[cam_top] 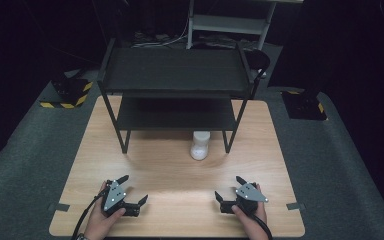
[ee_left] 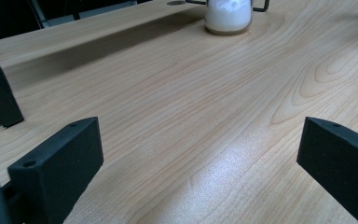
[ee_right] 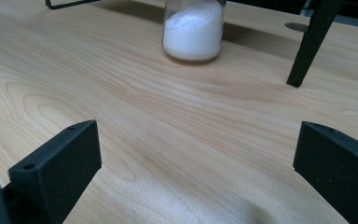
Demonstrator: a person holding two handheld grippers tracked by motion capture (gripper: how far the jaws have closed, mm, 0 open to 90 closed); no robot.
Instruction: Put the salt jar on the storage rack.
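A person sits at a light wooden tabletop [cam_top: 175,170], with a hand-held gripper in each hand near the bottom edge of the high view. The left hand-held gripper [cam_top: 134,190] sits at lower left and the right hand-held gripper [cam_top: 230,188] at lower right, well apart from each other, both angled inward toward the middle of the tabletop. Each has its jaws spread wide with nothing between them, which reads as a ready posture ahead of a reach. The nearest thing to them is a small clear glass jar [cam_top: 200,144], standing upright just right of the frame's centre, at the front edge of a black two-tier metal shelf rack [cam_top: 176,70] that occupies the upper middle of the frame. The jar stands on the tabletop itself, just left of the rack's front right leg [cam_top: 227,141] and partly under the lower shelf. It holds a white powder or fine grain, heaped a little unevenly and filling most of the part that can be seen; whether it has a lid cannot be told. In the left gripper view the jar [ee_left: 228,16] appears at the top edge, far off; in the right gripper view the jar [ee_right: 193,30] stands top centre, lined up between the open jaws. Both shelves of the rack look bare.
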